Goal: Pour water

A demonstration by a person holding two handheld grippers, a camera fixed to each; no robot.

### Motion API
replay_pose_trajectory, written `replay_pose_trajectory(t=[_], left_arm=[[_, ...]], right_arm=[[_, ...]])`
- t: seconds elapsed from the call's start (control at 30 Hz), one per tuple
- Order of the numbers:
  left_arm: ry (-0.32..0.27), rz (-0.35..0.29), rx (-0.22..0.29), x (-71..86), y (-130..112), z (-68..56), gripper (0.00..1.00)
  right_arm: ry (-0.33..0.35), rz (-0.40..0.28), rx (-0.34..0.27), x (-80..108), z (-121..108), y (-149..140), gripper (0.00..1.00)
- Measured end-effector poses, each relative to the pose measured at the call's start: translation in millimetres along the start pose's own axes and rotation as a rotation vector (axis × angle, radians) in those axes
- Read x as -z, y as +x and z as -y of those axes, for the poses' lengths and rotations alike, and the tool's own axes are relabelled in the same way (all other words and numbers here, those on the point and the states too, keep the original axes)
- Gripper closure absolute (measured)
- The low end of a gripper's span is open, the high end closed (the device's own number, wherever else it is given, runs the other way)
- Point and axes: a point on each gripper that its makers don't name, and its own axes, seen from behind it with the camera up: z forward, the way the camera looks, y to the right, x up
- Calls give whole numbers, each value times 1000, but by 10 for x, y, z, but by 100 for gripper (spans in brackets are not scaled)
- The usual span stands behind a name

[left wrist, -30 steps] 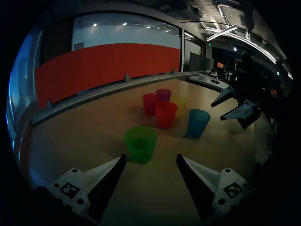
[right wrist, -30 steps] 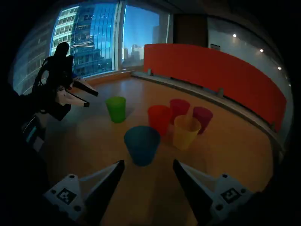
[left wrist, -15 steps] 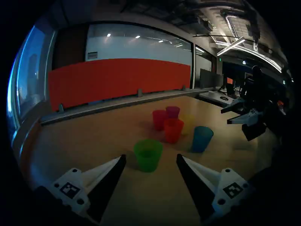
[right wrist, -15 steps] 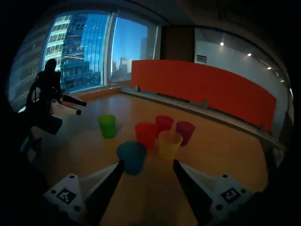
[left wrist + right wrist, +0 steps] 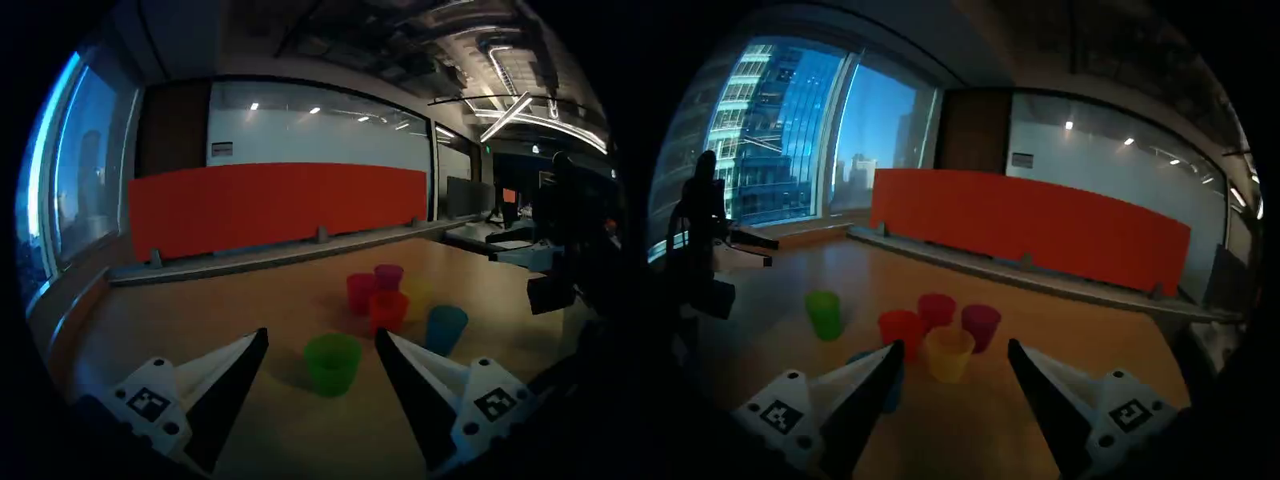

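The left gripper (image 5: pixel 320 334) is hovering over the tabletop (image 5: pixel 184 336) with its fingers spread wide, grasping nothing. In the left gripper view, a green cup (image 5: pixel 332 364) is standing upright just beyond the fingertips, in line with the gap between them and touching neither. Behind it, four cups are clustering close together: an orange cup (image 5: pixel 389 310) in front, a red cup (image 5: pixel 361 292) and a purple cup (image 5: pixel 389 277) behind, and a yellow cup (image 5: pixel 417 293) to the right. A blue cup (image 5: pixel 445 328) is standing just beside the cluster. The right gripper (image 5: pixel 954 346) is likewise hanging released and empty above the tabletop. In the right gripper view, the yellow cup is sitting just beyond its fingertips. The blue cup is showing partly behind the finger on that view's left, and the green cup is standing well apart to the left. The light is dim, so I cannot tell whether any cup is holding water. A red partition (image 5: pixel 272 204) is running along the tabletop's far edge.
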Motion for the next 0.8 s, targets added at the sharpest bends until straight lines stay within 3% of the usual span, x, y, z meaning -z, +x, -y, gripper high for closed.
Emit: replay_pose_trajectory(t=[0.37, 0.8], left_arm=[[125, -122, 80, 44, 304, 211, 0], [272, -192, 69, 83, 372, 412, 0]], right_arm=[[-133, -105, -52, -29, -227, 221, 0], [-323, -173, -71, 31, -542, 295, 0]])
